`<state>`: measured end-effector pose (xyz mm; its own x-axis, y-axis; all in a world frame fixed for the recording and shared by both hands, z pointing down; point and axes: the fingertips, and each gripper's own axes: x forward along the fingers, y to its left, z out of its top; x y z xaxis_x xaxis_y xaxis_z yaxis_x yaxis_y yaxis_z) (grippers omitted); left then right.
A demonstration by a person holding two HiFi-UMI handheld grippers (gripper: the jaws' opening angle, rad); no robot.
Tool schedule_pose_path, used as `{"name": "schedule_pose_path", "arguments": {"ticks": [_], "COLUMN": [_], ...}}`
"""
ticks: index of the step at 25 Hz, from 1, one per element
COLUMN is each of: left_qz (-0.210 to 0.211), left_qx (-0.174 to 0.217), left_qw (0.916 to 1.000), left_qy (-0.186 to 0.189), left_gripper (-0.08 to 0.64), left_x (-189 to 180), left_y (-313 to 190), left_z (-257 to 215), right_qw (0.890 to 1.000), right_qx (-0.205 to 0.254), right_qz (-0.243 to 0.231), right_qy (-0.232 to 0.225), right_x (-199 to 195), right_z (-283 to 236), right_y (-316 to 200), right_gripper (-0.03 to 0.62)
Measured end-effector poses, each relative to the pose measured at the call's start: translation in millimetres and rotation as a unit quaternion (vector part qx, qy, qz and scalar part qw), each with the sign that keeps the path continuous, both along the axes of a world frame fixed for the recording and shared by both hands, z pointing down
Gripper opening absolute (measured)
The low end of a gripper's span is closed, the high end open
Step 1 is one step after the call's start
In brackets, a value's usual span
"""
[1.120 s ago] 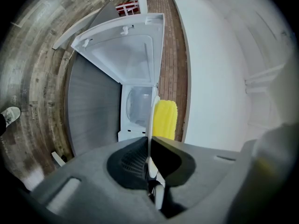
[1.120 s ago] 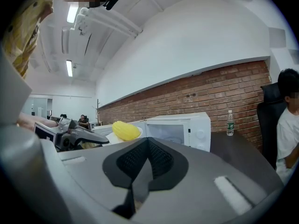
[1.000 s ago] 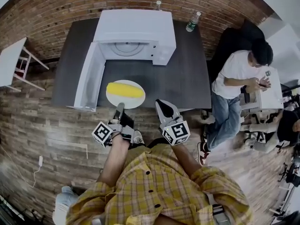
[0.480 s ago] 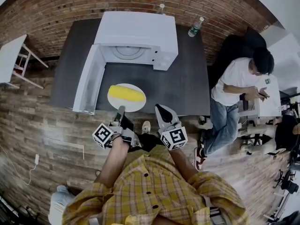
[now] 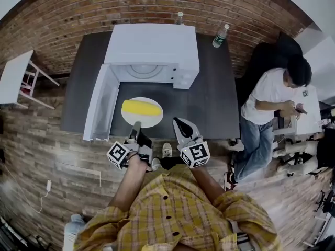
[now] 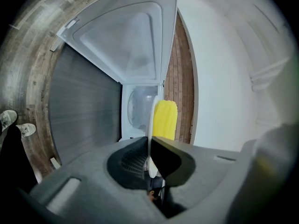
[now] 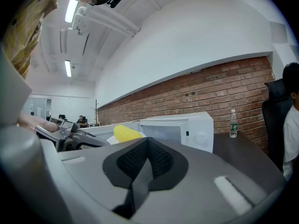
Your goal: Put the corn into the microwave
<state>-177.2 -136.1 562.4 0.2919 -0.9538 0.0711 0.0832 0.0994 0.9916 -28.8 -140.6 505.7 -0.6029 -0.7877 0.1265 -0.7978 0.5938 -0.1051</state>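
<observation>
A yellow corn cob (image 5: 140,107) lies on a white plate (image 5: 152,120) that hangs over the dark table (image 5: 209,95), in front of the white microwave (image 5: 153,43). The microwave's door (image 5: 100,104) is swung open to the left. My left gripper (image 5: 136,126) is shut on the plate's near rim. In the left gripper view the plate (image 6: 150,125) runs edge-on between the jaws of the left gripper (image 6: 149,146), with the corn (image 6: 166,119) beyond it and the microwave cavity (image 6: 139,107) straight ahead. My right gripper (image 5: 181,123) is shut and empty, to the right of the plate.
Two water bottles (image 5: 220,35) stand at the back of the table beside the microwave. A seated person (image 5: 272,101) is off the table's right end, next to a dark chair (image 5: 261,54). A small white table (image 5: 15,77) stands to the left on the wood floor.
Both grippers have moved forward, and the plate with the corn has come closer to the microwave's opening. The left grip on the rim is unchanged.
</observation>
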Motion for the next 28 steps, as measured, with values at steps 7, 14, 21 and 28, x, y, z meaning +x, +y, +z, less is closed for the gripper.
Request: {"name": "schedule_pose_path", "arguments": {"ticks": [7, 14, 21, 28], "left_qz": [-0.008, -0.014, -0.016, -0.022], "left_qx": [-0.012, -0.015, -0.028, -0.035], "left_qw": [0.9999, 0.9998, 0.9994, 0.999], "left_qy": [-0.002, 0.001, -0.016, -0.018], "left_gripper": [0.018, 0.018, 0.02, 0.02], "left_x": [-1.6, -0.4, -1.0, -1.6], "left_y": [-32.9, -64.9, -96.2, -121.2], "left_z": [13.5, 27.2, 47.1, 60.3], "right_qw": [1.0, 1.0, 0.999, 0.999], "right_qx": [-0.004, -0.005, -0.015, -0.02], "right_qz": [0.003, -0.014, -0.031, -0.038], "right_qy": [-0.011, -0.007, 0.001, 0.006], "right_x": [5.2, -0.6, -1.2, -1.8], "right_z": [6.5, 12.2, 17.9, 26.8], "right_y": [-31.2, -54.9, -79.6, -97.1], "right_gripper": [0.005, 0.006, 0.005, 0.006]}}
